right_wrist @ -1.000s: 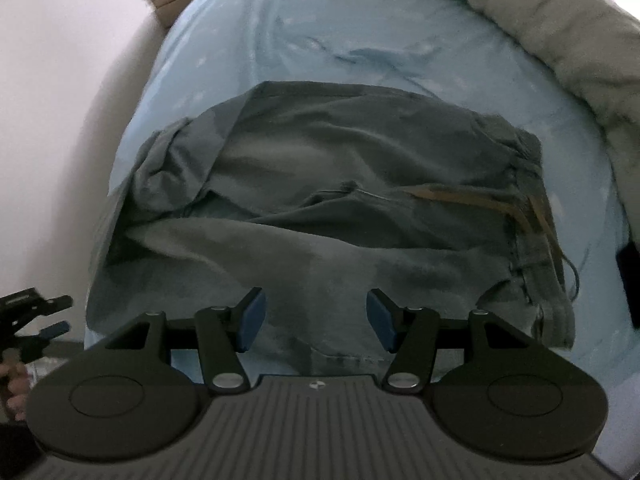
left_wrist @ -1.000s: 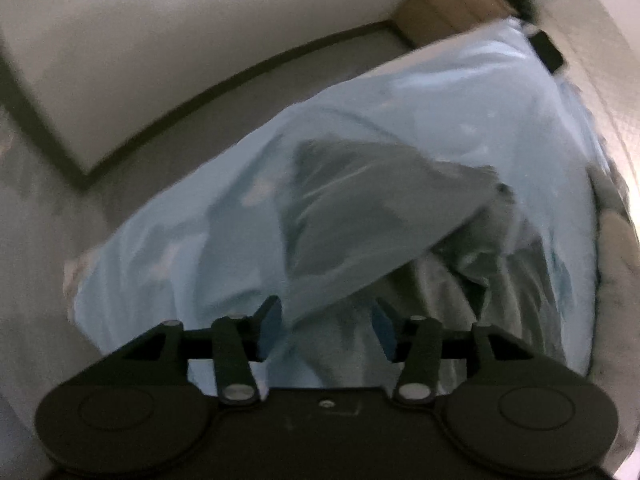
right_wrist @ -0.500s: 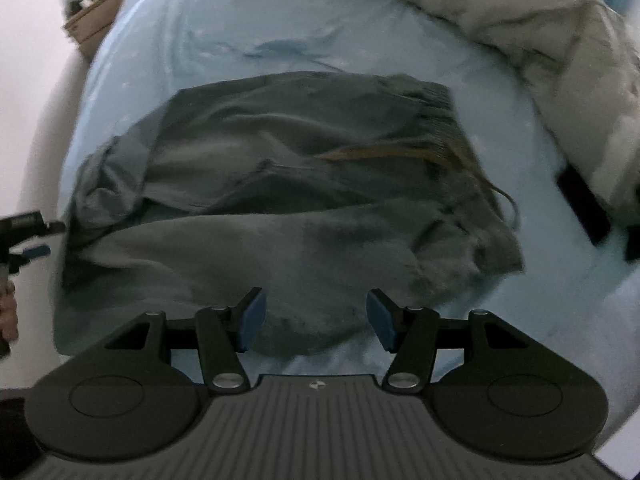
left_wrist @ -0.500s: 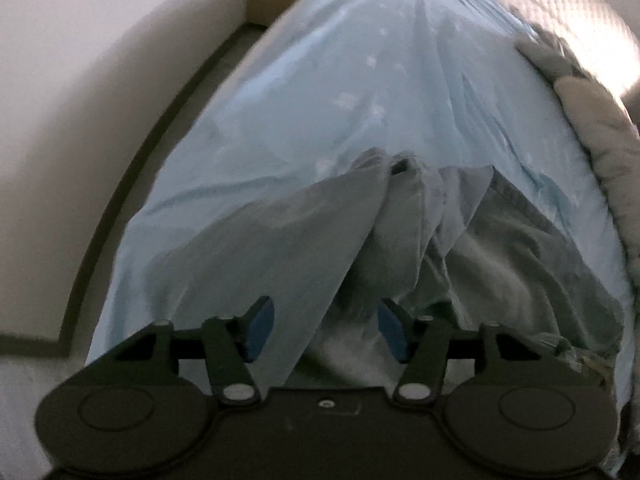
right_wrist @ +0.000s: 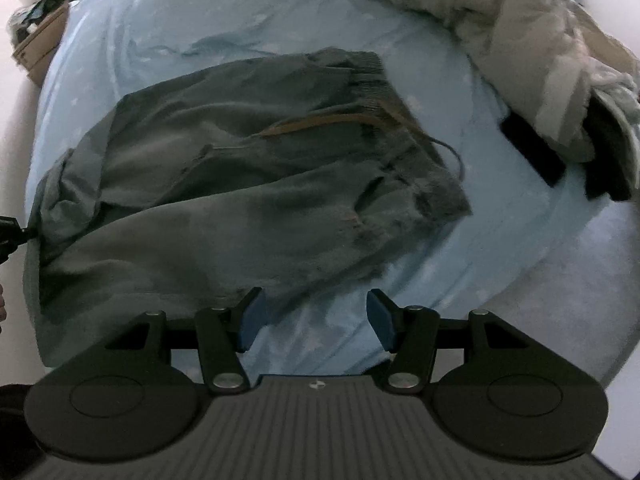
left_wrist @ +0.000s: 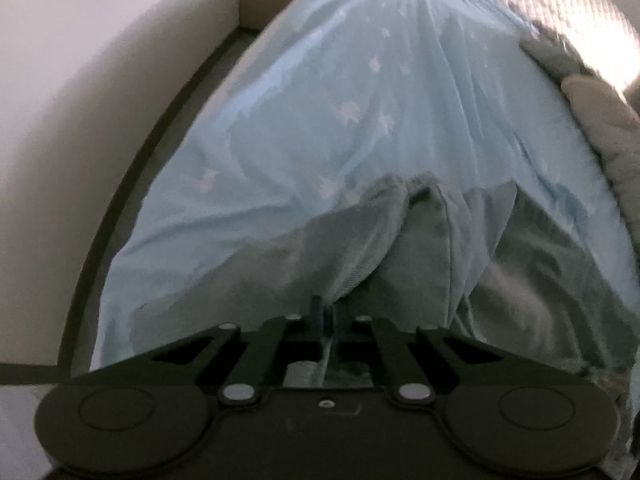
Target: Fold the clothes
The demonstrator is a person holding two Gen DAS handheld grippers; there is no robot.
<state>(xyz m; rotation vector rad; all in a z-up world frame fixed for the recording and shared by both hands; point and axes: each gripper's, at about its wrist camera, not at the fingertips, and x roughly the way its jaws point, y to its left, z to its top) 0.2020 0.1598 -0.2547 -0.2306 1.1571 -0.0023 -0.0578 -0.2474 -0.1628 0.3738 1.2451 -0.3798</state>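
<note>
While the left gripper point(left_wrist: 327, 320) has its jaws pressed together on a fold of the trousers point(right_wrist: 248, 184), the right gripper point(right_wrist: 314, 316) hangs with its jaws well apart and nothing between them. In the left wrist view the grey cloth rises from the pinched edge and spreads out beyond the fingers over the sheet point(left_wrist: 340, 92). In the right wrist view the trousers lie spread across the middle of the sheet, the waistband at their far right end and a thin cord point(right_wrist: 448, 152) trailing off it. The right gripper's blue pads point(right_wrist: 252, 320) stand just off the near edge of the trousers, over bare sheet. The left gripper shows at the trousers' left end, touching the bunched cloth there. A duvet point(right_wrist: 500, 12) lies heaped beyond the trousers, to their right.
</note>
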